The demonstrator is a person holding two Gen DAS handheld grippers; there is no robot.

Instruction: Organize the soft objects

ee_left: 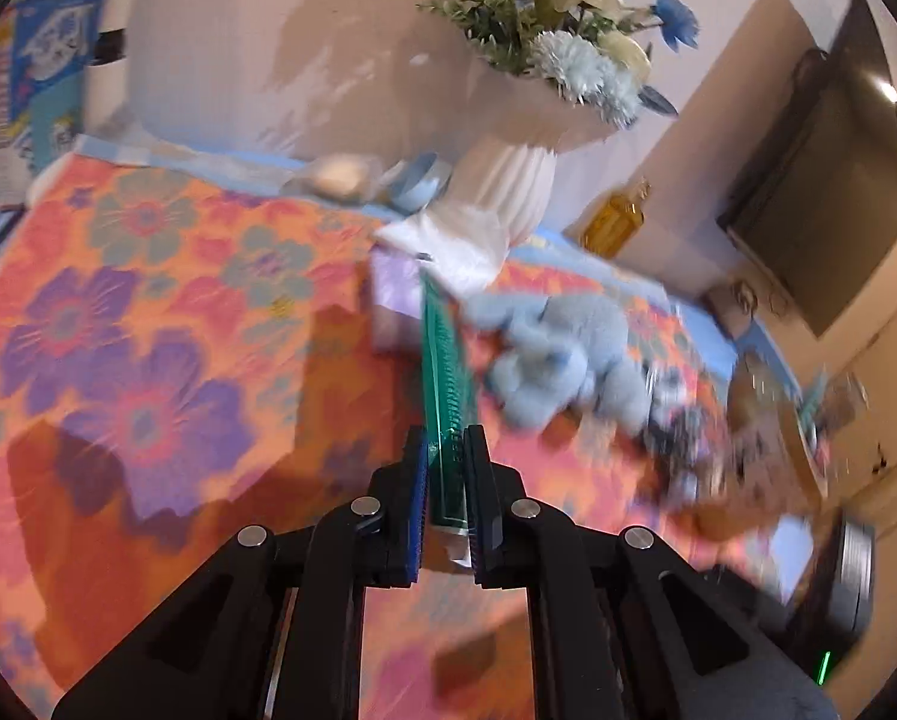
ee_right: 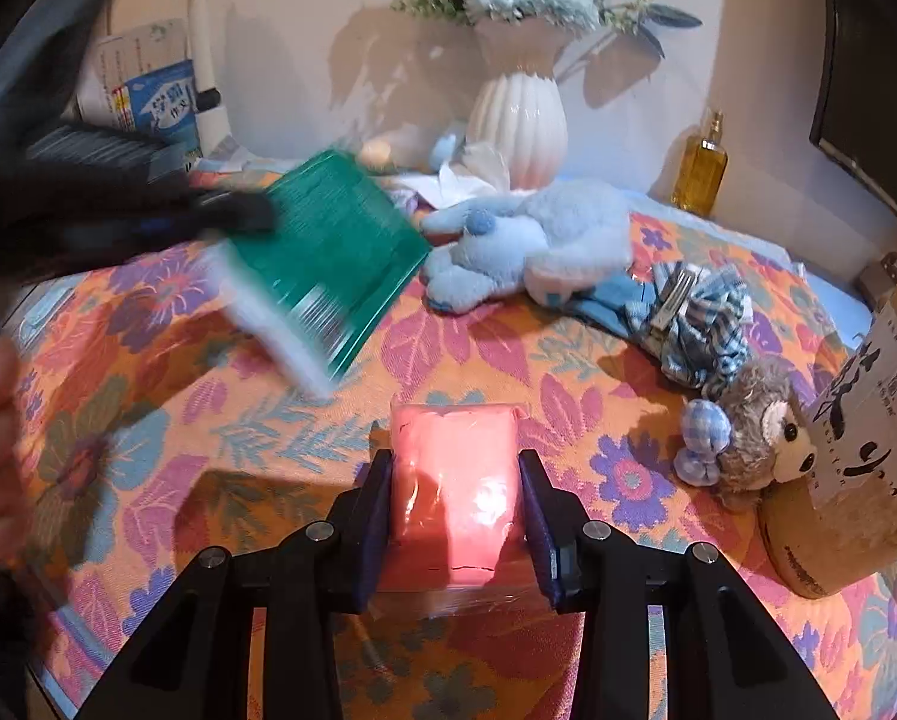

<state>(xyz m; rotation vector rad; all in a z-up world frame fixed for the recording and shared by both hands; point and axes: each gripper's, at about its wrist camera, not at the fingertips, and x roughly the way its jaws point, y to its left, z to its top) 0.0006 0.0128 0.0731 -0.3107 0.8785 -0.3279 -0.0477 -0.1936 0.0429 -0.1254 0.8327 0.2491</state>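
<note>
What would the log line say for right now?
left tool: shut on green packet, lifted | right tool: shut on pink packet | blue plush: lying on cloth

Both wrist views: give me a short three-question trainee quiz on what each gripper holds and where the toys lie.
1. True or false: the left gripper is shut on the green packet.
2. What does the right gripper clamp? A) pink packet B) blue plush toy C) amber bottle
3. Fill in: the brown bear toy lies against the ____ box.

Key: 1 true; 2 A; 3 cardboard.
</note>
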